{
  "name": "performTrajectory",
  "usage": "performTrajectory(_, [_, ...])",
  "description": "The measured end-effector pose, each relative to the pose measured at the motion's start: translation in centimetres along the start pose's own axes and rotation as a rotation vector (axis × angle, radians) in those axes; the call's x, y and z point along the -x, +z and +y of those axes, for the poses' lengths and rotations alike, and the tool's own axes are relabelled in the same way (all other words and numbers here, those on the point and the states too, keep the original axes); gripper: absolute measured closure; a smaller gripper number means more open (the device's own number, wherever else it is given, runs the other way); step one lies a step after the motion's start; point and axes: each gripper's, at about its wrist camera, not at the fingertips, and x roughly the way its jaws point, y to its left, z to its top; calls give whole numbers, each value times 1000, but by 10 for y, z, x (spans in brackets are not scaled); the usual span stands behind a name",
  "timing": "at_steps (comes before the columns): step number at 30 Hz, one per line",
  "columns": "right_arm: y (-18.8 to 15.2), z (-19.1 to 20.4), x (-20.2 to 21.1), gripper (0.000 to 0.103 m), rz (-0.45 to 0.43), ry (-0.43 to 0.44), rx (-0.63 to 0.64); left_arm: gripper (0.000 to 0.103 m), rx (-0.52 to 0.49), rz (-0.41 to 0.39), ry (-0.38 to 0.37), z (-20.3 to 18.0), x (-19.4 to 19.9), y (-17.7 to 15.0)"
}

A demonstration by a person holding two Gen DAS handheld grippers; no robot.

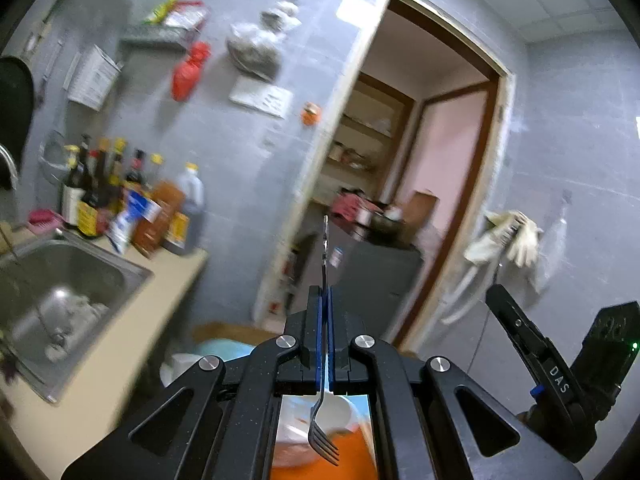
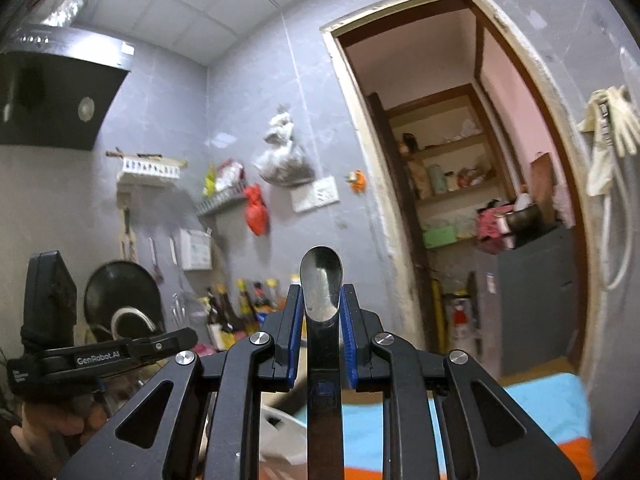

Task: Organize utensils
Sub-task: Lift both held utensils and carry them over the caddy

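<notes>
My left gripper [image 1: 324, 300] is shut on a metal fork [image 1: 325, 436]. The fork's handle sticks up past the fingertips and its tines hang down behind them, above an orange and white surface. My right gripper [image 2: 321, 300] is shut on a metal spoon [image 2: 321, 276], bowl up between the blue pads, handle running down toward the camera. Both grippers are raised and point at the kitchen wall and doorway. The right gripper shows at the right edge of the left wrist view [image 1: 556, 372]. The left gripper shows at the left of the right wrist view [image 2: 92, 356].
A steel sink [image 1: 100, 264] holding dishes sits in a beige counter [image 1: 120, 340] at left, with several sauce bottles [image 1: 136, 204] behind it. An open doorway [image 1: 420, 168] leads to shelves and a grey cabinet [image 2: 536, 296]. A range hood [image 2: 52, 96] hangs at upper left.
</notes>
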Motion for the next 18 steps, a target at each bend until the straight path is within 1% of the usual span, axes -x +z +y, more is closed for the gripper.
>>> performTrajectory(4, [-2, 9, -29, 87, -22, 47, -22, 103, -13, -49, 75, 26, 1, 19])
performTrajectory(7, [-7, 14, -48, 87, -18, 65, -17, 103, -28, -78, 113, 44, -5, 22])
performTrajectory(9, [-14, 15, -57, 87, -8, 69, -11, 103, -44, -89, 132, 54, -12, 19])
performTrajectory(12, [-29, 15, -70, 87, 16, 70, 0, 103, -68, -85, 158, 65, -25, 7])
performTrajectory(14, [-38, 15, -76, 87, 37, 72, 10, 103, -86, -70, 174, 70, -33, -3])
performTrajectory(18, [-57, 17, -83, 87, 85, 73, 39, 103, -106, -42, 182, 73, -43, -20])
